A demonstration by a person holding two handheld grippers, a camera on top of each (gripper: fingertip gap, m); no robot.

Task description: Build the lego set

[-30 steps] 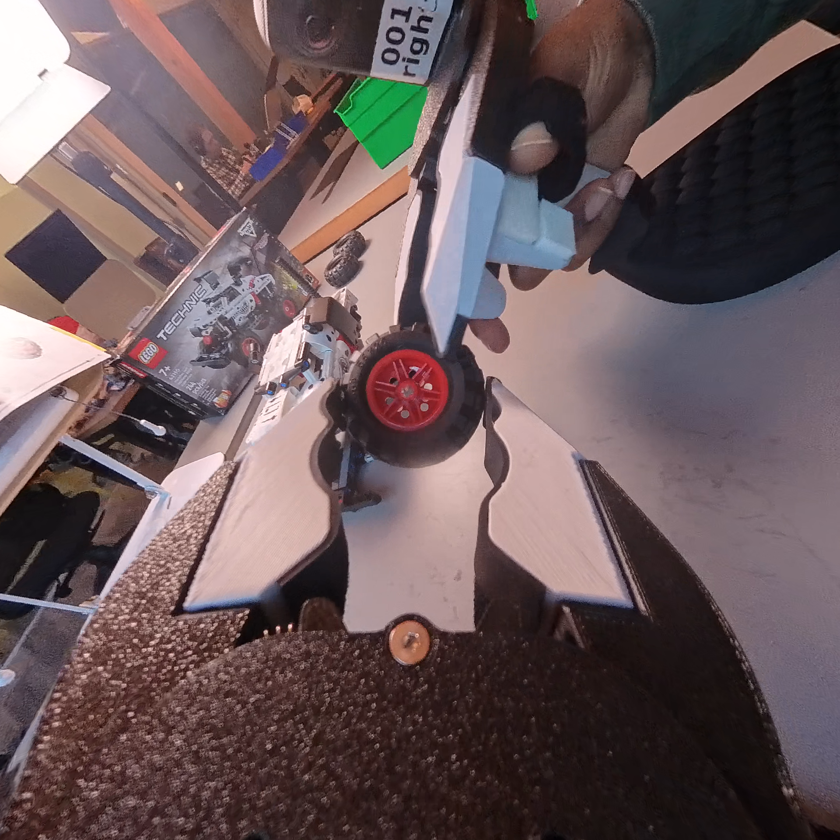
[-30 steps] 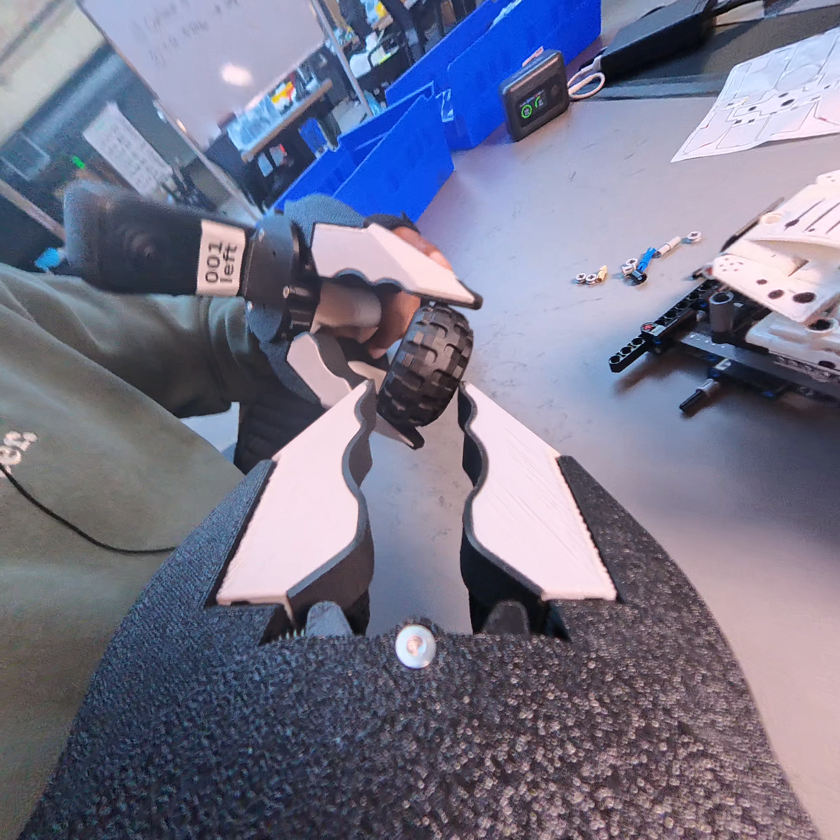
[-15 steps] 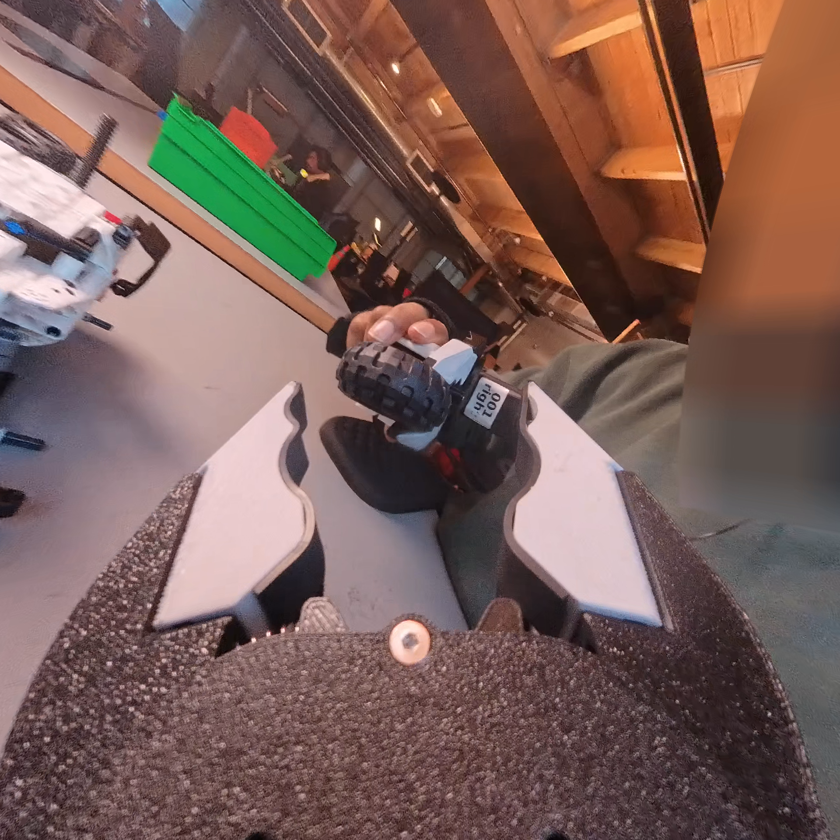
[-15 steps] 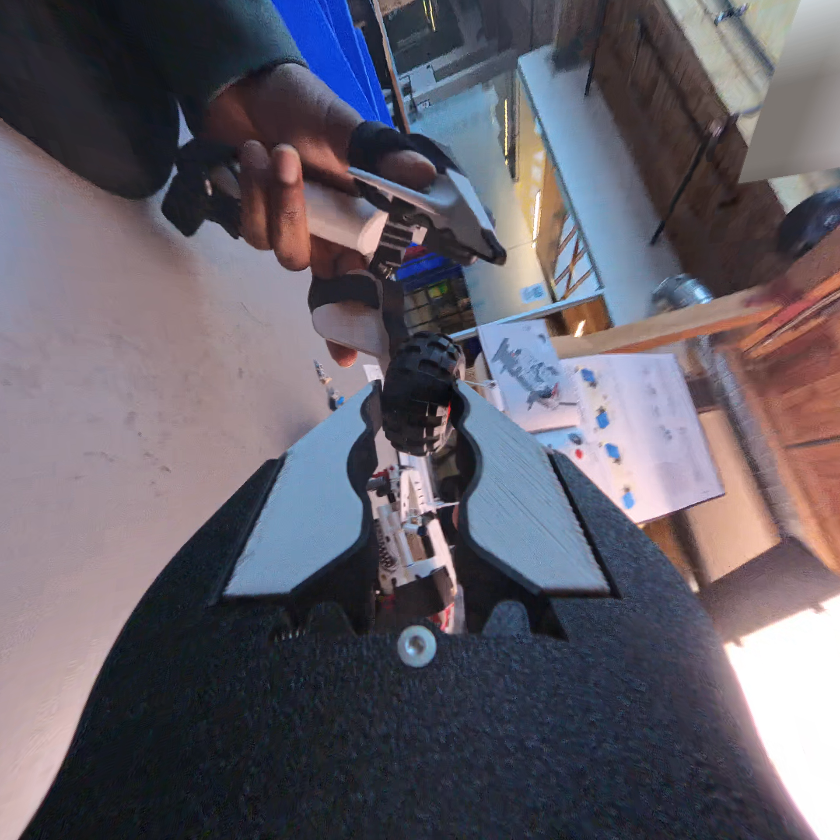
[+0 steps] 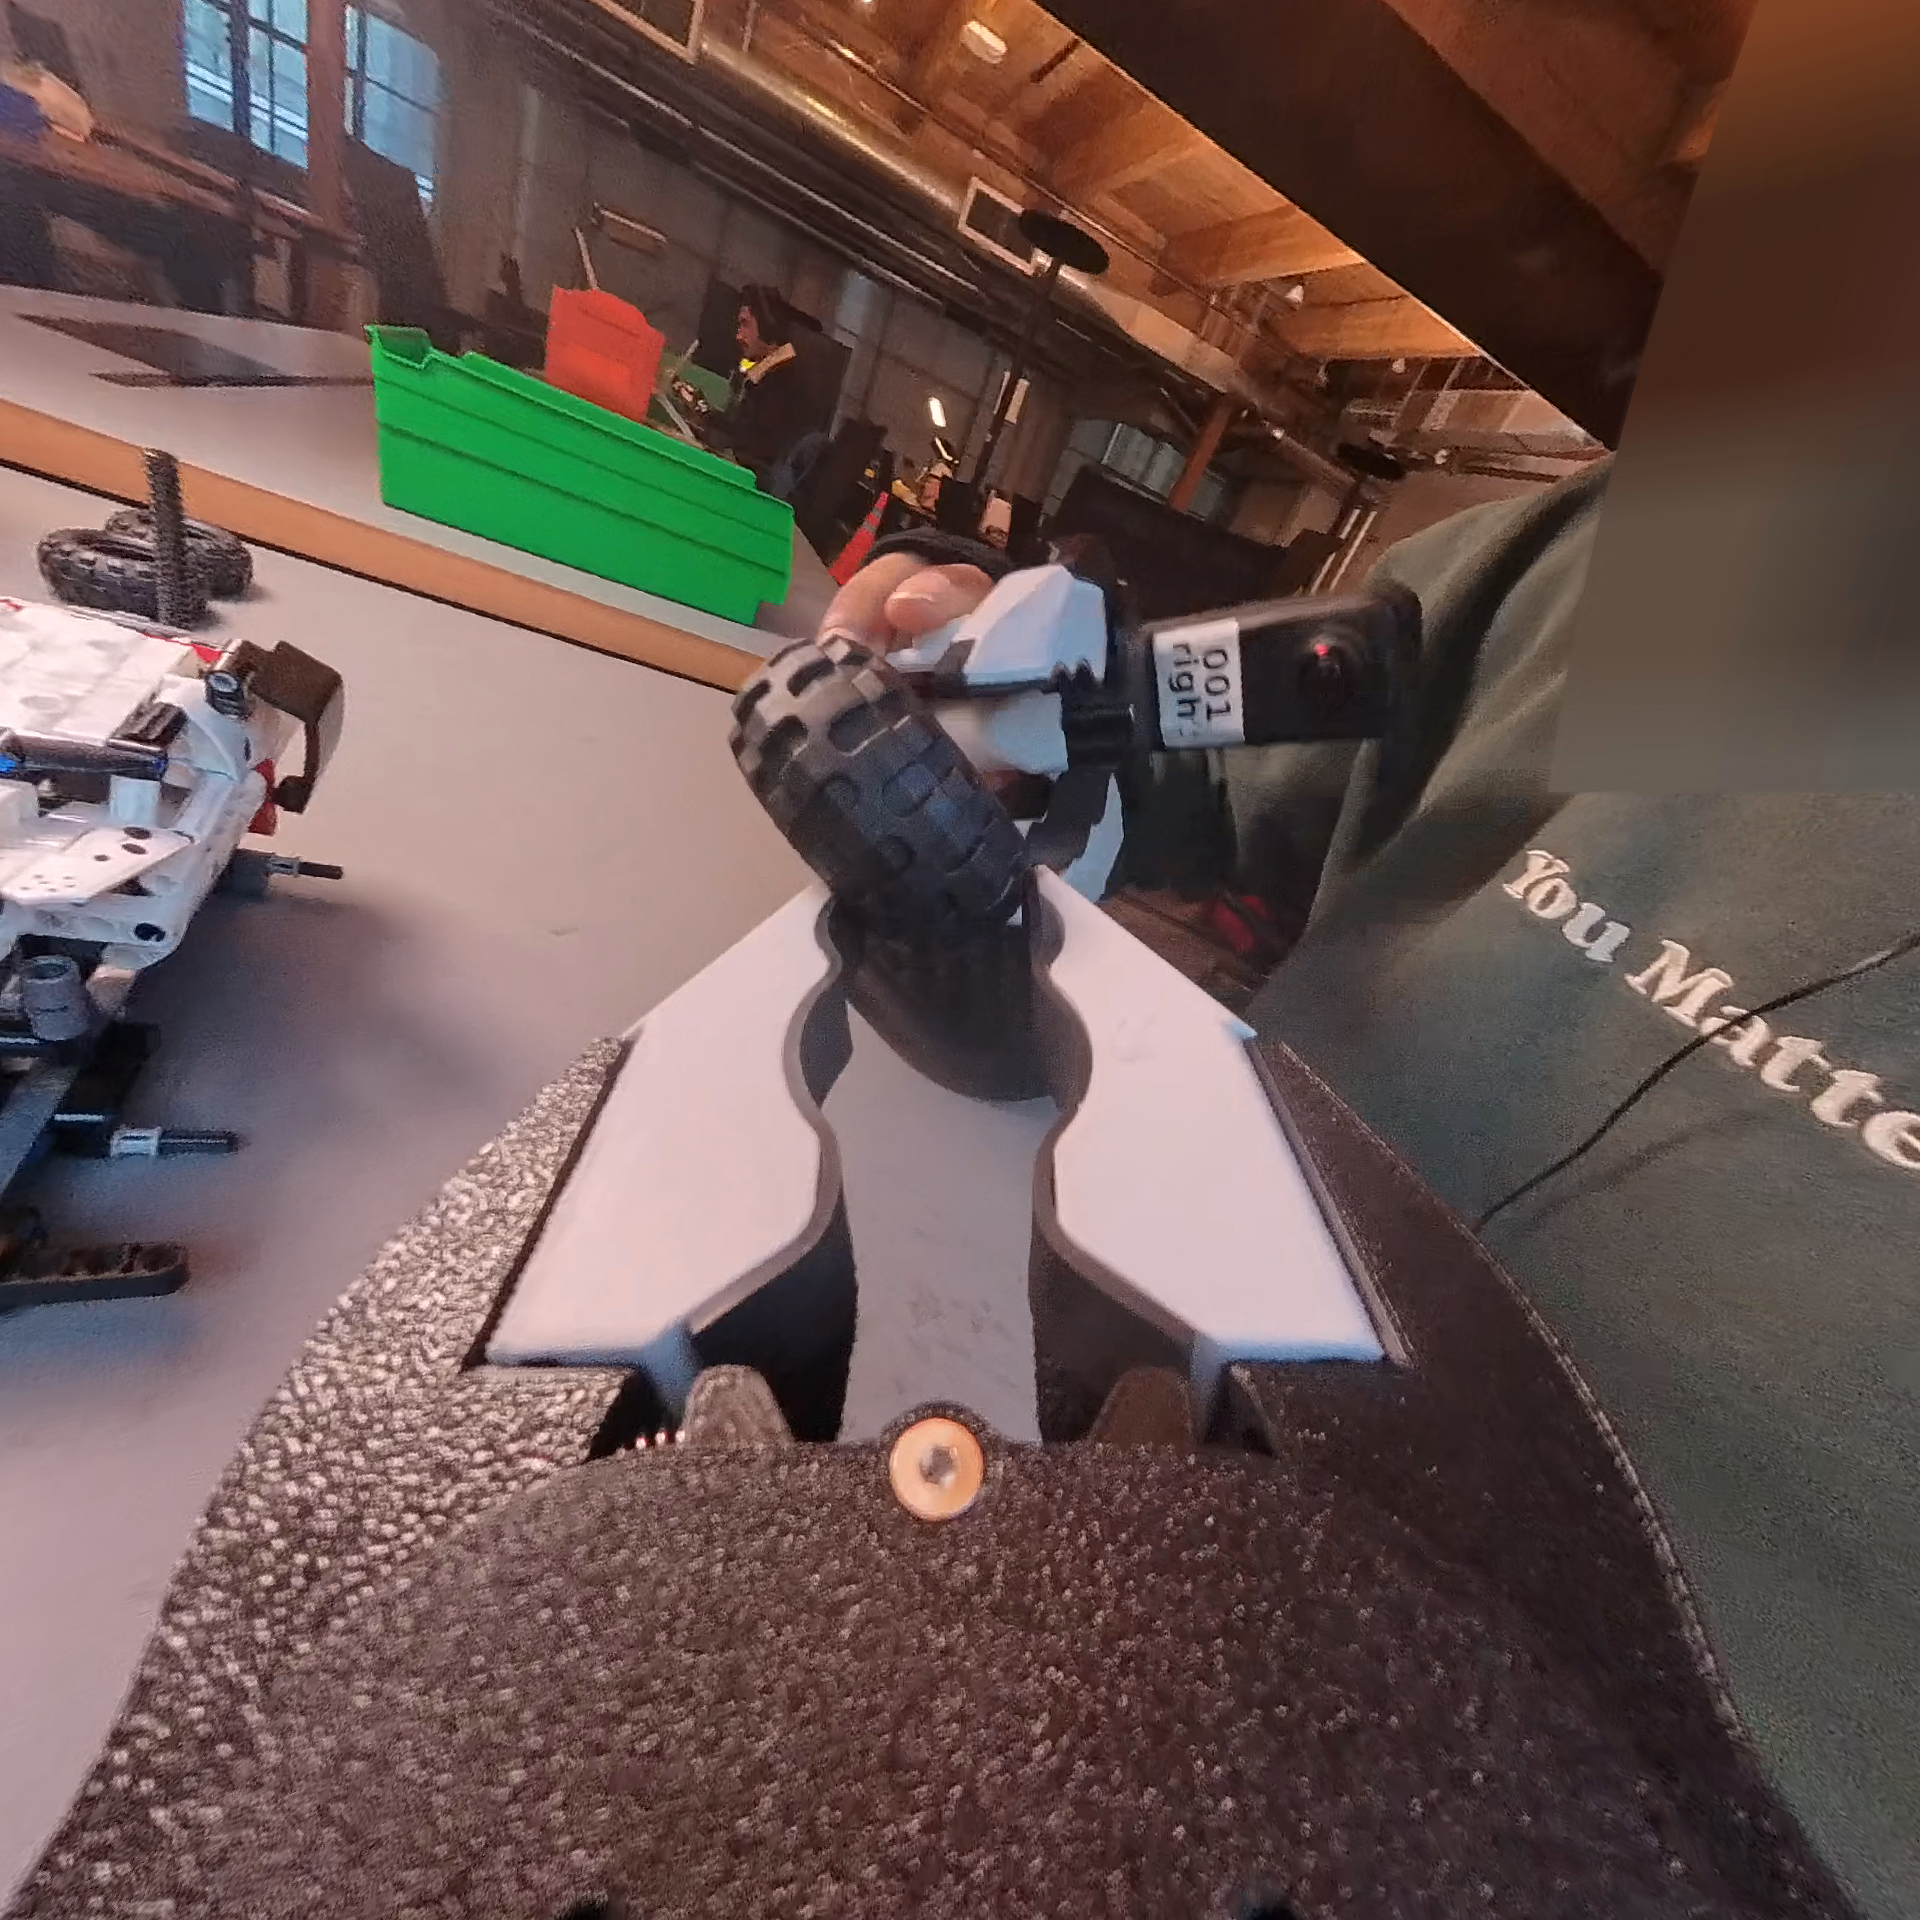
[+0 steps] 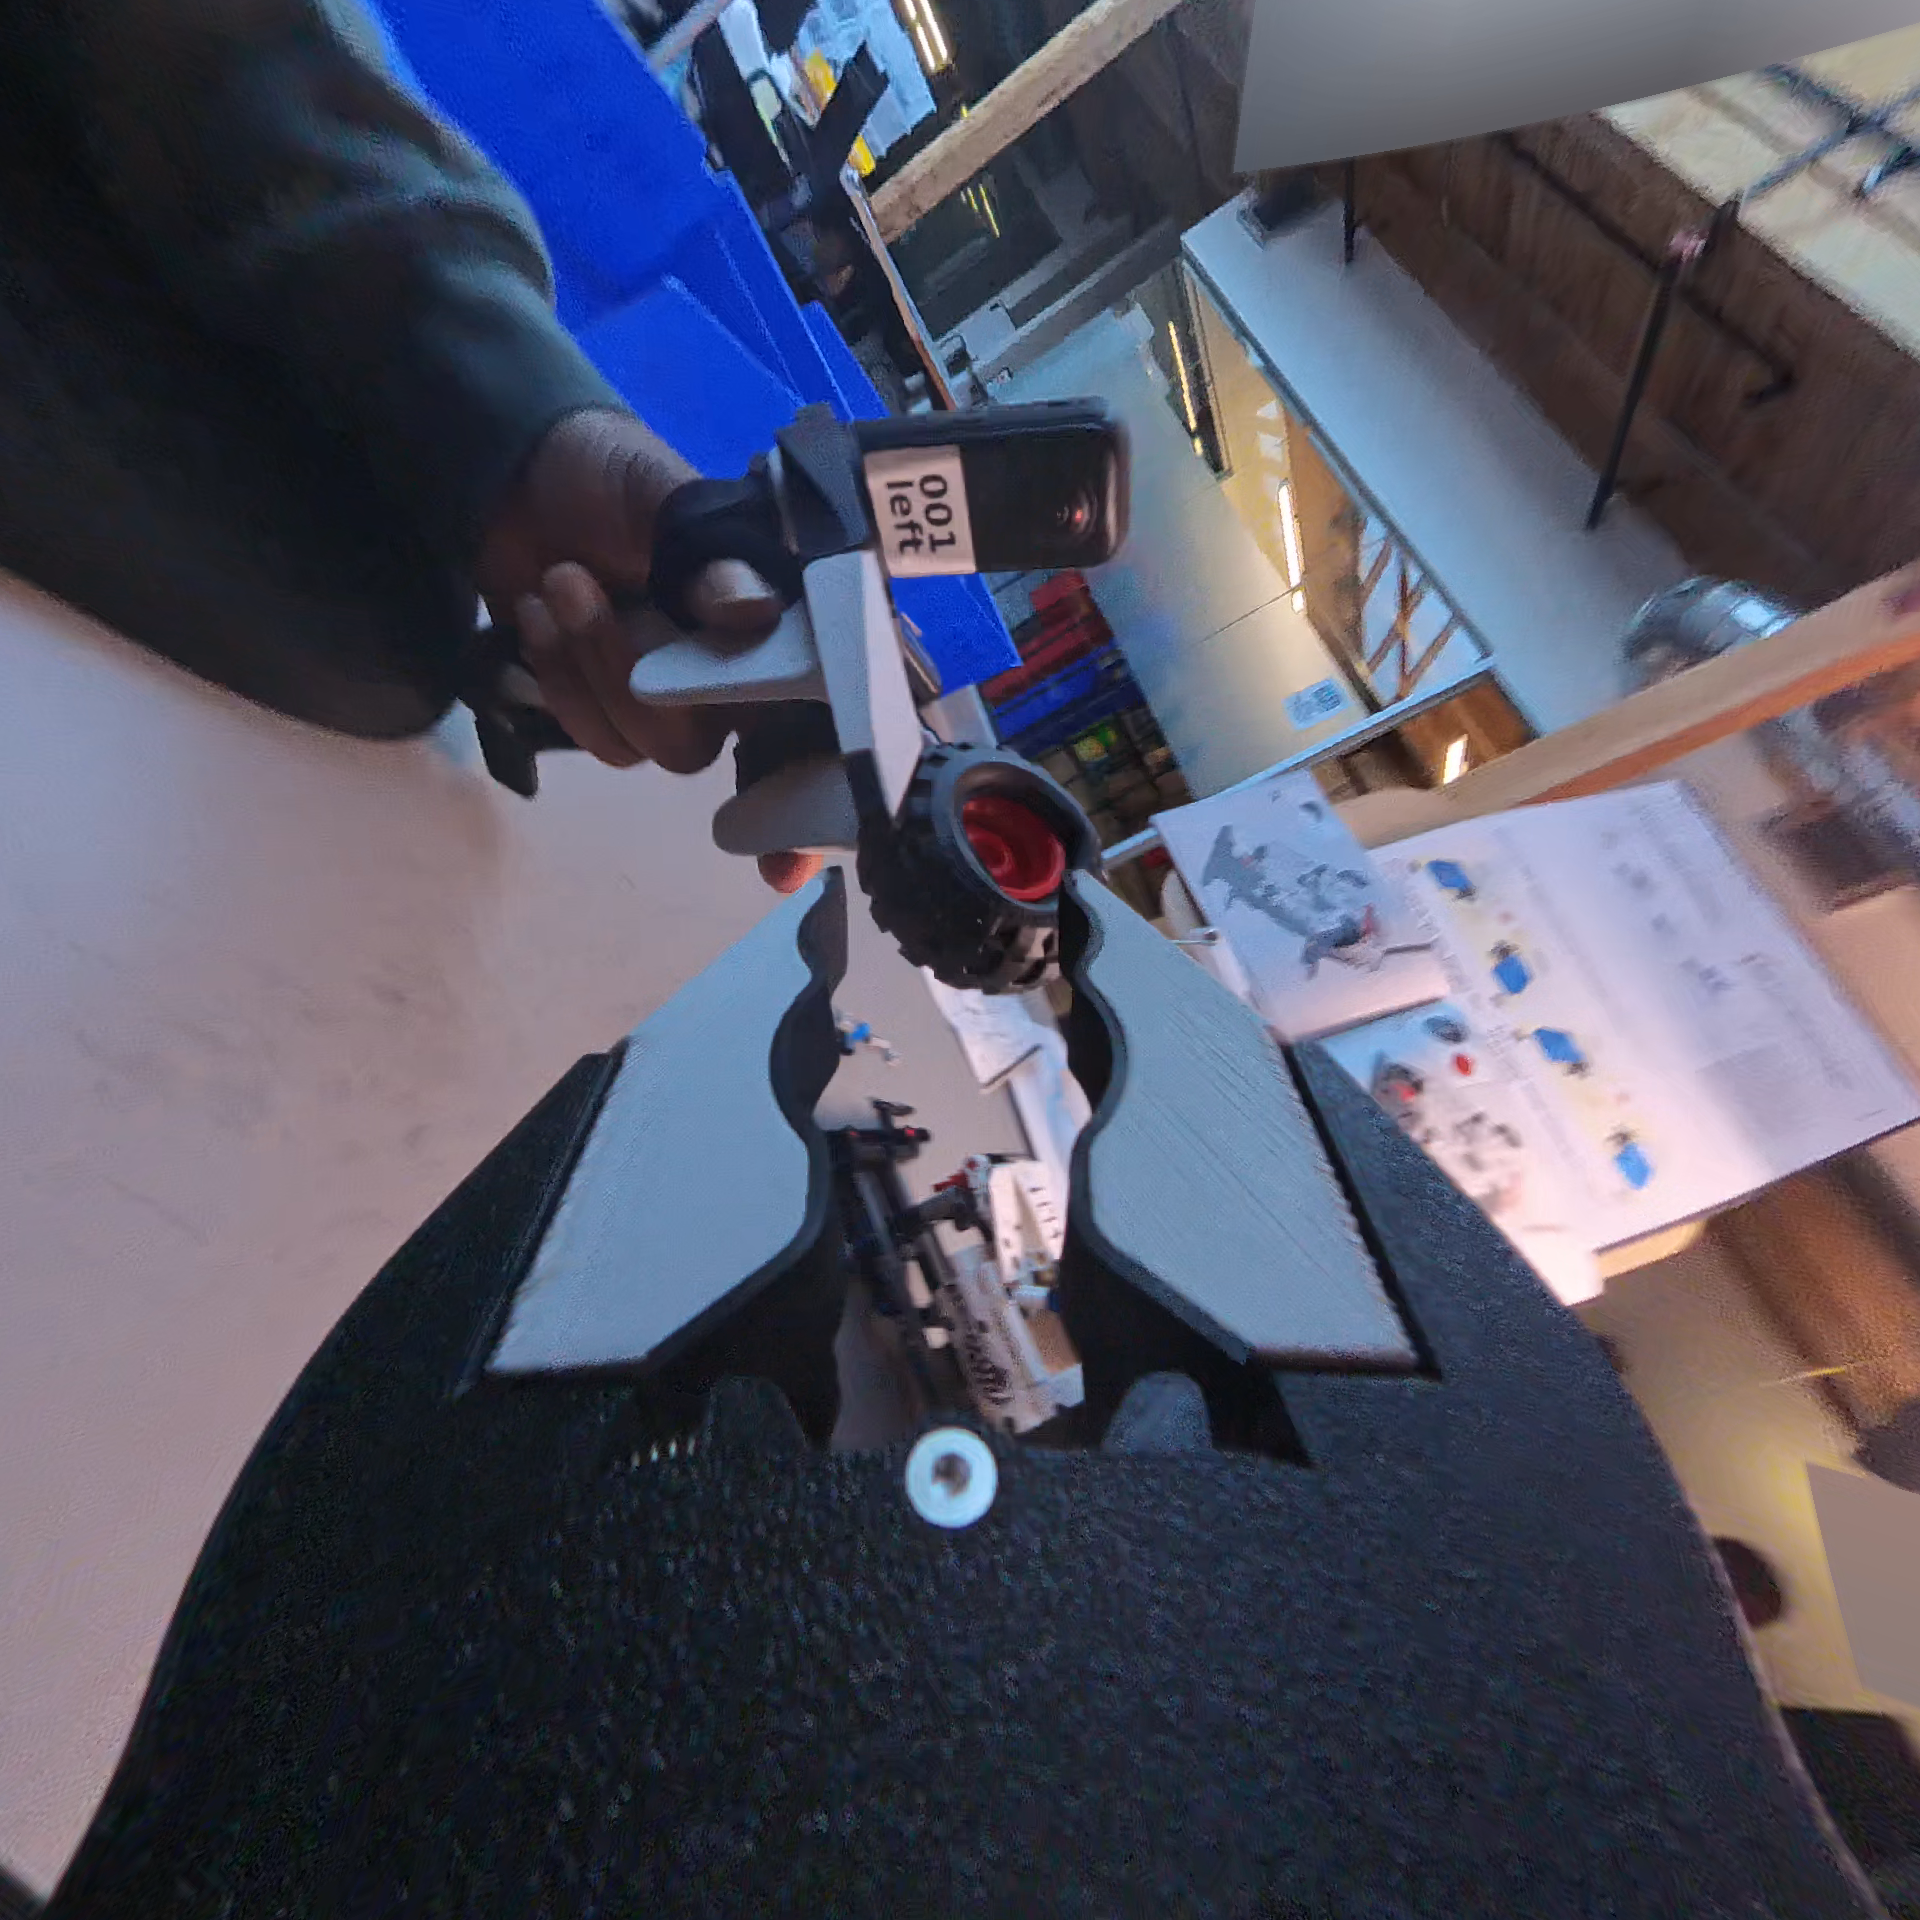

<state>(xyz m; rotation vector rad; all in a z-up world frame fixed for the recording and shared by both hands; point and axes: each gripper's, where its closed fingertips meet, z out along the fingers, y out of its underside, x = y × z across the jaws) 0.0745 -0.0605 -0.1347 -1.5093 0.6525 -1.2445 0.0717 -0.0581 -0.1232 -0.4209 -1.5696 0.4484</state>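
Note:
A black-tyred wheel (image 5: 883, 821) with a red hub (image 6: 1003, 842) is held up in the air between both grippers. My left gripper (image 5: 935, 899) is shut on it across its width. It also shows in the right wrist view (image 6: 883, 800), with a hand on its handle. My right gripper (image 6: 956, 899) is open. Its fingertips sit on either side of the wheel, with a small gap on the left. It also shows in the left wrist view (image 5: 935, 686). The partly built white truck model (image 5: 114, 831) lies on the grey table (image 5: 520, 935), left of the grippers.
Two loose tyres (image 5: 135, 566) and a black beam (image 5: 94, 1262) lie near the model. A green bin (image 5: 571, 499) stands at the table's far edge. Blue bins (image 6: 644, 260) and an open instruction booklet (image 6: 1558, 1039) are beyond. The person's green sweatshirt (image 5: 1662, 1143) is close on the right. My left and right fingertips are right by each other. My left gripper's tips are some 15 cm from the partly built white truck model (image 5: 114, 831). My right wrist view (image 6: 1008, 1274) looks at it from another angle.
The wheel went from my left gripper to my right one, and now my left gripper is shut on it again. My right gripper has opened a little, and the wheel has turned.

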